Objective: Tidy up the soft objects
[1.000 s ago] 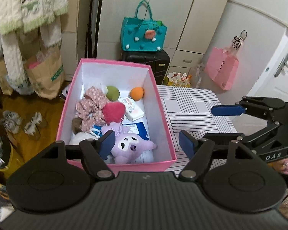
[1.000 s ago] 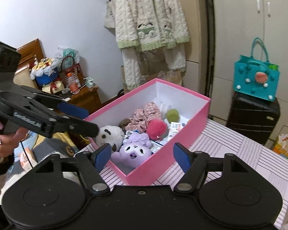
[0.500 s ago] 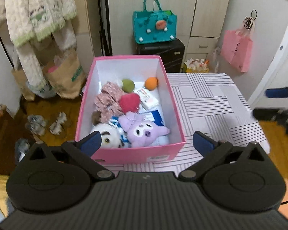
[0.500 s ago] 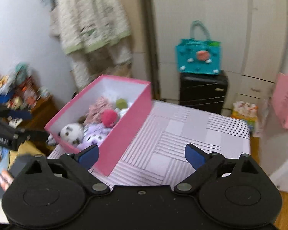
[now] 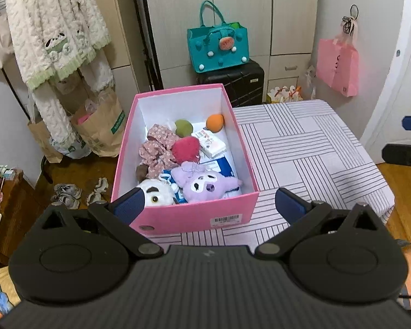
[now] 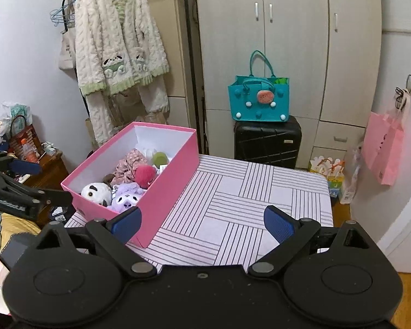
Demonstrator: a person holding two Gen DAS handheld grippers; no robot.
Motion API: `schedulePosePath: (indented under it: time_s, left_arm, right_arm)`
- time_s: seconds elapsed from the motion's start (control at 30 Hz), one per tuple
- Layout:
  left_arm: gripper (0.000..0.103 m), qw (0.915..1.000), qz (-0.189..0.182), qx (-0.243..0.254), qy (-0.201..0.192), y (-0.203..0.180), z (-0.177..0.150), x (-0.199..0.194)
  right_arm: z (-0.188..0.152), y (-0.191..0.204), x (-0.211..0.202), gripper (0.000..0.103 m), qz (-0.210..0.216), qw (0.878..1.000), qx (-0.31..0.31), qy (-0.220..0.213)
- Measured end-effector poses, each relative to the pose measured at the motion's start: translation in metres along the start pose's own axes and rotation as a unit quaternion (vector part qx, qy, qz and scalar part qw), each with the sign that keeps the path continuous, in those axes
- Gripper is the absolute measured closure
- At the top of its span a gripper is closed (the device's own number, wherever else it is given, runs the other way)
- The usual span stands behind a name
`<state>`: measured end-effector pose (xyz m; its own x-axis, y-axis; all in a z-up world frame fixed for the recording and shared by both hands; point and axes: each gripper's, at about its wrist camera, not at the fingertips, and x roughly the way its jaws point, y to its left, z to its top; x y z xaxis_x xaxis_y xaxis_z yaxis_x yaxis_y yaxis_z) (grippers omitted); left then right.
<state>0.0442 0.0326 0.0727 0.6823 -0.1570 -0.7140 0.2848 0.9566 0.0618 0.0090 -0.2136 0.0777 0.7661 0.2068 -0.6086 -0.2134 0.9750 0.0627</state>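
A pink box [image 5: 178, 216] stands on the left part of the striped table [image 5: 301, 148]. Inside it lie a purple plush [image 5: 202, 185], a white panda plush [image 5: 156, 196], a red pompom [image 5: 185, 149], a floral cloth [image 5: 157, 150], a green ball [image 5: 183, 127], an orange ball [image 5: 214, 122] and a tissue pack [image 5: 212, 144]. My left gripper [image 5: 208, 204] hovers in front of the box's near end, open wide and holding nothing. My right gripper [image 6: 202, 220] is open and empty over the bare striped cloth, to the right of the box [image 6: 172, 181].
A teal bag [image 6: 259, 98] sits on a black suitcase [image 6: 268, 142] behind the table. A pink bag [image 5: 338, 65] hangs by the white door. A fluffy robe [image 6: 117, 49] hangs at the left, with paper bags [image 5: 101, 126] and shoes [image 5: 65, 193] on the floor below.
Both grippers have opened wider and drawn back from the box. The right one has swung away to the right, over the striped cloth. The toys in the box have not moved.
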Motion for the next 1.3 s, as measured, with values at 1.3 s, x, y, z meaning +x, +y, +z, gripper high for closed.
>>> schedulePosePath:
  time_s: [1.3]
  left_arm:
    - [0.000,0.9931,0.043,-0.050,-0.097,-0.045,-0.053,-0.018]
  right_arm:
    - [-0.050,0.018,-0.028,0.005,-0.080,0.994,0.001,-0.074]
